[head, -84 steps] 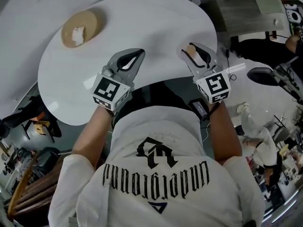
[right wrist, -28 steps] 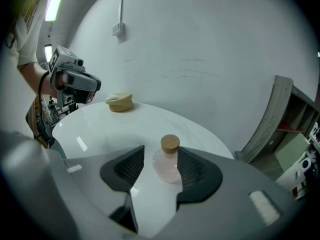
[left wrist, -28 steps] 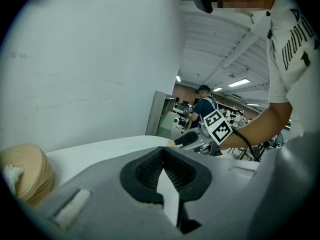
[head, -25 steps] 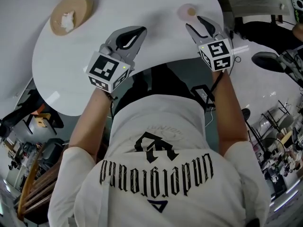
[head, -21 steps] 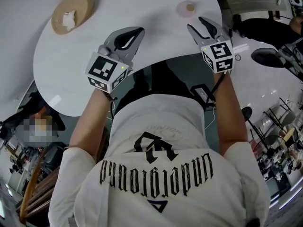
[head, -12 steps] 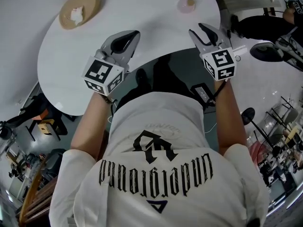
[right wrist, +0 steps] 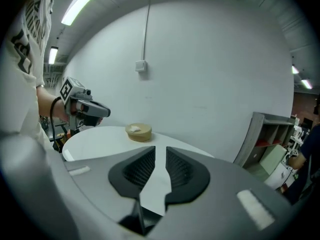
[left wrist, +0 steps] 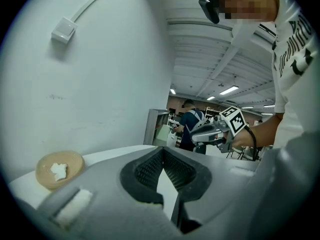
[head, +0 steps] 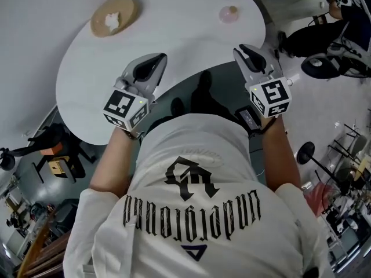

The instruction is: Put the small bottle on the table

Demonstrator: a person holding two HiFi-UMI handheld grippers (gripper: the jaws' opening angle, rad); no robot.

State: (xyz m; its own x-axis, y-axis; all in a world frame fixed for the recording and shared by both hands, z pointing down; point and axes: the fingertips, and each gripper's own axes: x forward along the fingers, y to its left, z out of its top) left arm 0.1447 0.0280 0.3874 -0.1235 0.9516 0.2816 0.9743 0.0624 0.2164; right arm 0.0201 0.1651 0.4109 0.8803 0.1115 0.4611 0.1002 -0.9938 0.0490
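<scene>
Table (head: pixel 174 16), white and oval, is set beside a pale wall (right wrist: pixel 210 59) over glossy grey floor (head: pixel 220 88). The small bottle (head: pixel 229 13) is seen standing at its far right, a round wooden dish (head: pixel 115 22) at far left. The left gripper (head: pixel 157 59) is held closed and empty. The right gripper (head: pixel 242 51) is kept empty, its jaws just narrowed to a slit.

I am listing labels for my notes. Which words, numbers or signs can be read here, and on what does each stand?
"Underground": gothic letters on the back of the person's white shirt, upside down in the head view.
Emblem above it: not readable as letters.
Left marker cube and right marker cube: square codes only, no words.
</scene>
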